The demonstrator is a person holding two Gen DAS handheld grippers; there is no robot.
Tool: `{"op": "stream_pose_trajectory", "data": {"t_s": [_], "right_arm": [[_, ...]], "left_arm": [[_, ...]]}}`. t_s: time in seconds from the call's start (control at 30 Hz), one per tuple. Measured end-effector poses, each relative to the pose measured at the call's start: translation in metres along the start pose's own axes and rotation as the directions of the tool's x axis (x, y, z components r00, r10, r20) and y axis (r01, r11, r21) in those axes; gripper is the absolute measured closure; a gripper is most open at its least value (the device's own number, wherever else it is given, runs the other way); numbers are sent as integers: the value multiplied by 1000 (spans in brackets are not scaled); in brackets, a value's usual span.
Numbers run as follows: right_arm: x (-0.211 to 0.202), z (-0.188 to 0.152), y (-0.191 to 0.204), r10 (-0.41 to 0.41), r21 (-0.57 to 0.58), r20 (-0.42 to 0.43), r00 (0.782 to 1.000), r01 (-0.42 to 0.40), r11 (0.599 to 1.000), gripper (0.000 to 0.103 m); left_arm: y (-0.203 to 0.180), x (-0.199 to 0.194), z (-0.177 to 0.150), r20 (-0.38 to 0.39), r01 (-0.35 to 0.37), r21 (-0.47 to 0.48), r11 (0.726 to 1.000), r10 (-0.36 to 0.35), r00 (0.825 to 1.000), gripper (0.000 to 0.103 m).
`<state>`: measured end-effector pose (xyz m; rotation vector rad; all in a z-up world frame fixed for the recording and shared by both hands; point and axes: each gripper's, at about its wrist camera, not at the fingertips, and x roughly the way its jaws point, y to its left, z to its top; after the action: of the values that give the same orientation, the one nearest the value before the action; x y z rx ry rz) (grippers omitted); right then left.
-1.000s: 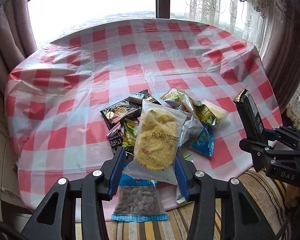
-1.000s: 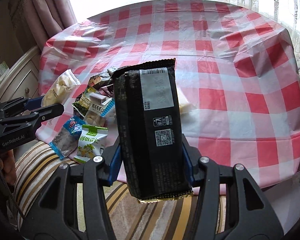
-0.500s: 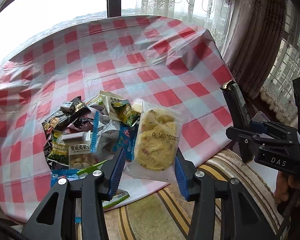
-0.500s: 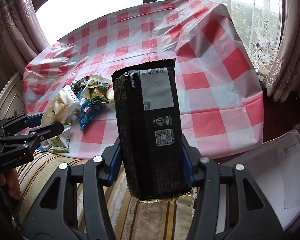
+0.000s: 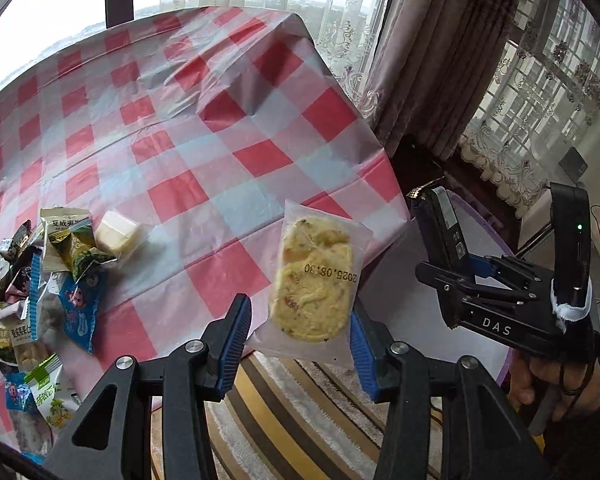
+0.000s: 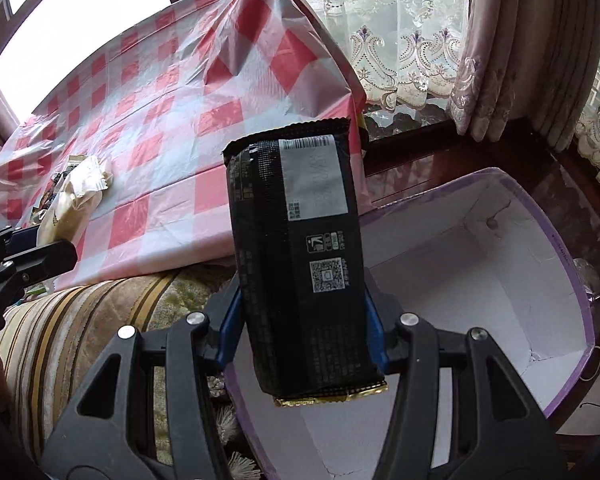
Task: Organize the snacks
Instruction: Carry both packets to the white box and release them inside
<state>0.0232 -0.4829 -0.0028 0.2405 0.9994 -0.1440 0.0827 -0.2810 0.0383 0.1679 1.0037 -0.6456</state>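
The big white box (image 6: 480, 280) with the purple rim is open on top and bare inside, so there is lots of room to go down into it at 3 o'clock from the black packet (image 6: 300, 248). The checked surface (image 5: 188, 148) is bare from 10 to 1 o'clock, but a heap of snack bags (image 5: 48, 280) fills its edge at 9 o'clock. The curtains (image 6: 512, 48) and the dark window ledge (image 6: 420, 136) block the way at 1 o'clock behind the box.
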Motion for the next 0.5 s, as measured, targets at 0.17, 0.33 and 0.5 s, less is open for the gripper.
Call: {"op": "stream_pose_trajectory", "data": {"t_s": [0.17, 0.33, 0.5], "right_arm": [[10, -24, -26, -37, 22, -33, 999, 37, 999, 48], [28, -58, -50, -51, 71, -80, 996, 57, 996, 48], [33, -75, -51, -51, 84, -44, 998, 55, 995, 48]], "left_arm": [[-32, 19, 8, -37, 55, 54, 997, -53, 998, 55], [-59, 33, 13, -66, 85, 114, 990, -78, 995, 55], [-74, 47, 18, -90, 108, 142, 984, -96, 991, 54]]}}
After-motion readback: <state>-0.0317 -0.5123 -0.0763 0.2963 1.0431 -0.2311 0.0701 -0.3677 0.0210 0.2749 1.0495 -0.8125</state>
